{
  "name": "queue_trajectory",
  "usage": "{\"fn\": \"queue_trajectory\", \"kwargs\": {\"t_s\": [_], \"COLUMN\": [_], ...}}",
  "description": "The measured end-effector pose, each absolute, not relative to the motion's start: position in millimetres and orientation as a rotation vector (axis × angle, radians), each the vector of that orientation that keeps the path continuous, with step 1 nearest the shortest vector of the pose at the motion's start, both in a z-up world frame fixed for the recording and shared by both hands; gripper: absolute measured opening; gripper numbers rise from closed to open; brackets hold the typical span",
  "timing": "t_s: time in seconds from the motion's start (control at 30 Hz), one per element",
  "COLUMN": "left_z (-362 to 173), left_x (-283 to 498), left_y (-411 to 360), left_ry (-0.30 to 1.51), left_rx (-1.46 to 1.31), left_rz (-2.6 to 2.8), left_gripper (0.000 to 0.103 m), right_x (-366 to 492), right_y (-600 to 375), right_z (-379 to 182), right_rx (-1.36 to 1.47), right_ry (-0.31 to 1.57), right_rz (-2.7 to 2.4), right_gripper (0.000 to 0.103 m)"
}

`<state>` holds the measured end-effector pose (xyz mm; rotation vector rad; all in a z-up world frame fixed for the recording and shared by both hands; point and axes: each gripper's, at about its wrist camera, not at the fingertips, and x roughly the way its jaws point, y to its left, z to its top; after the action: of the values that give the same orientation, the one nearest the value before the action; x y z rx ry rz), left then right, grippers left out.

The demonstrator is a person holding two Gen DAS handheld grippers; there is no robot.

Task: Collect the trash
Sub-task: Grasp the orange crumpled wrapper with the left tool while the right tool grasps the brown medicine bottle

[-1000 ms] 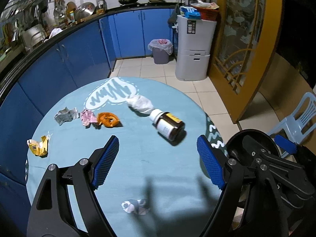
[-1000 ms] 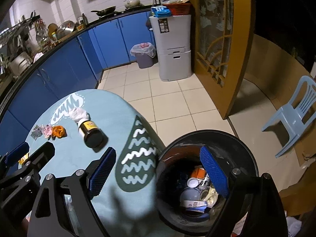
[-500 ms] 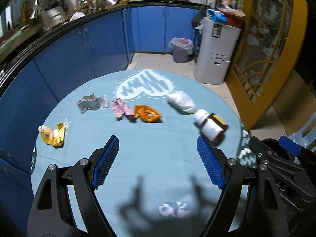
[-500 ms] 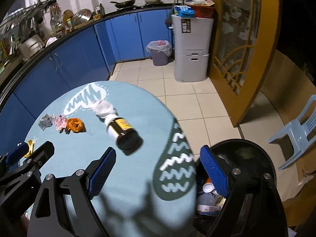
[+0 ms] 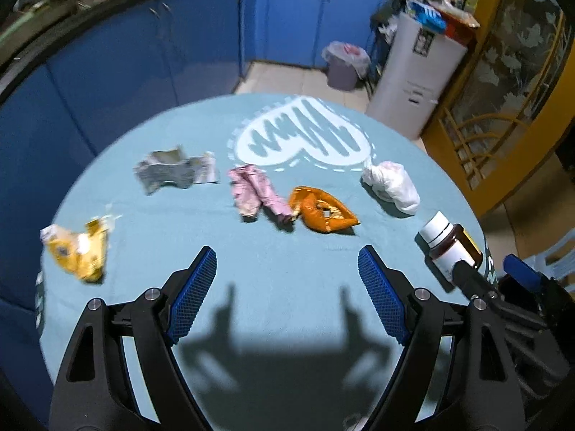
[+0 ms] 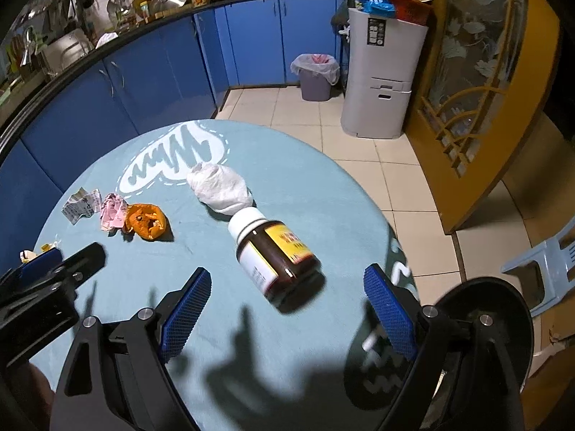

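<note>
Trash lies on a round table under a light blue cloth (image 5: 287, 287). In the left wrist view, from left to right: a yellow wrapper (image 5: 77, 248), a grey crumpled paper (image 5: 172, 172), a pink wrapper (image 5: 257, 194), an orange wrapper (image 5: 323, 210), a white plastic wad (image 5: 391, 186) and a brown bottle with a white cap (image 5: 449, 248) on its side. My left gripper (image 5: 287, 300) hangs open over bare cloth, short of the pink and orange wrappers. My right gripper (image 6: 287, 307) is open too, just short of the brown bottle (image 6: 276, 255). The white wad (image 6: 221, 188) lies beyond the bottle.
A black trash bin (image 6: 481, 309) stands by the table's right edge. Beyond are a lined grey bin (image 6: 316, 75), a white cabinet (image 6: 381, 79), blue kitchen cupboards (image 6: 161, 75) and a pale blue plastic chair (image 6: 542, 262) on the tiled floor.
Both grippers have swung left from the black bin toward the table's middle and sunk a little. The bin's inside has left the right wrist view. Both stay open and empty.
</note>
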<state>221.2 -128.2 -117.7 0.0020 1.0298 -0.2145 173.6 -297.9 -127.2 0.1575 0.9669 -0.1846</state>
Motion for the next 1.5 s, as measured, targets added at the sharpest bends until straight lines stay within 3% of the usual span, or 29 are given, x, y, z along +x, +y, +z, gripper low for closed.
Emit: {"fn": "queue_trajectory", "kwargs": {"t_s": [0.4,0.43,0.47,0.63,0.7,0.77,0.83,0.97,1.03,1.23,1.5], "left_z": [-154,-156,-156,-154,-154,-154,-154,-153,-153,-150,-138], "left_x": [268,270,272,274,278,281,284,281,281,275,254], "left_y": [-148,-150,-152,-161,-161,-158,-155,-146,-138,-126,-136], "left_ry": [1.167,1.178,1.178,1.183,1.177,1.166,1.17,1.153,1.161,1.186,1.172], "left_rx": [-0.051,-0.058,-0.067,-0.091,-0.09,-0.08,-0.085,-0.059,-0.082,-0.137,-0.124], "left_rz": [-0.296,-0.299,-0.313,-0.352,-0.342,-0.326,-0.311,-0.288,-0.283,-0.291,-0.311], "left_gripper": [0.081,0.083,0.091,0.091,0.084,0.068,0.058,0.029,0.02,0.013,0.012], "right_x": [204,205,207,209,209,209,209,208,206,197,187], "right_y": [-298,-297,-297,-296,-294,-292,-291,-291,-290,-287,-288], "right_z": [-156,-158,-160,-161,-161,-161,-163,-164,-162,-153,-141], "right_rx": [0.129,0.128,0.129,0.121,0.102,0.086,0.085,0.09,0.095,0.091,0.104], "right_ry": [1.023,1.026,1.028,1.016,1.004,0.995,1.002,1.001,0.99,0.966,0.947], "right_rz": [-0.195,-0.194,-0.192,-0.19,-0.191,-0.192,-0.184,-0.169,-0.166,-0.156,-0.156], "right_gripper": [0.085,0.085,0.085,0.085,0.084,0.08,0.057,0.057,0.057,0.057,0.057]}}
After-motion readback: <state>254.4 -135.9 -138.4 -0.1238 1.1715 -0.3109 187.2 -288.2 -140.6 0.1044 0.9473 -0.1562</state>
